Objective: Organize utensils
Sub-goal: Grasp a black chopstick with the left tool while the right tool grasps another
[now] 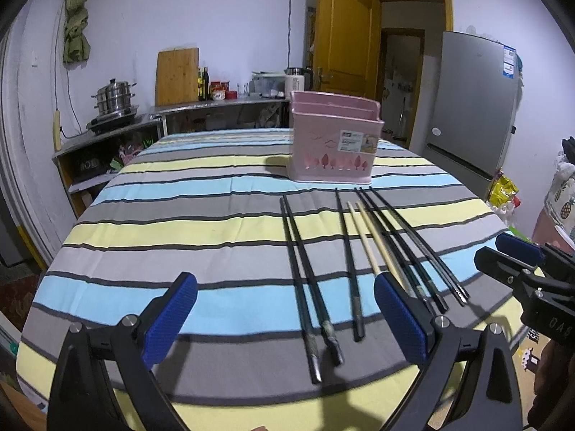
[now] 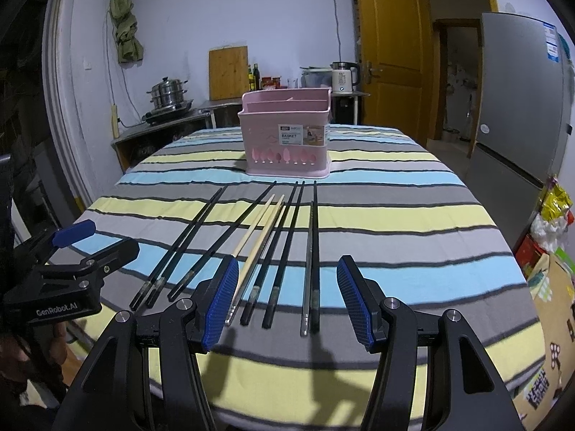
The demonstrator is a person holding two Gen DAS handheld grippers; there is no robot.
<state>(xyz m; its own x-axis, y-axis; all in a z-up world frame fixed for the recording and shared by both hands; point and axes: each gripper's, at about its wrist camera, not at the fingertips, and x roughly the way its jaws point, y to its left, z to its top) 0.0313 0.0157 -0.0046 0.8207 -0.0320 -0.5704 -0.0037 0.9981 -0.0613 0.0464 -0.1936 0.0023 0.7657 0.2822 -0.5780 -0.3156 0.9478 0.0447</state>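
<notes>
Several black chopsticks [image 1: 305, 273] and two pale wooden chopsticks [image 1: 366, 240] lie side by side on the striped tablecloth [image 1: 161, 215], pointing at a pink utensil basket [image 1: 332, 136] at the far middle. My left gripper [image 1: 285, 318] is open and empty, hovering above the near ends of the left black chopsticks. In the right wrist view the basket [image 2: 287, 136] stands beyond the black chopsticks [image 2: 284, 244] and wooden chopsticks [image 2: 258, 237]. My right gripper [image 2: 287, 300] is open and empty, above the near ends of the right-hand sticks.
The table's near edge runs just under both grippers. The other gripper shows at the right edge of the left wrist view [image 1: 521, 269] and at the left edge of the right wrist view [image 2: 72, 269]. A counter with a steamer pot [image 1: 115, 100], a fridge [image 1: 474, 107] and an open door [image 1: 345, 36] stand behind.
</notes>
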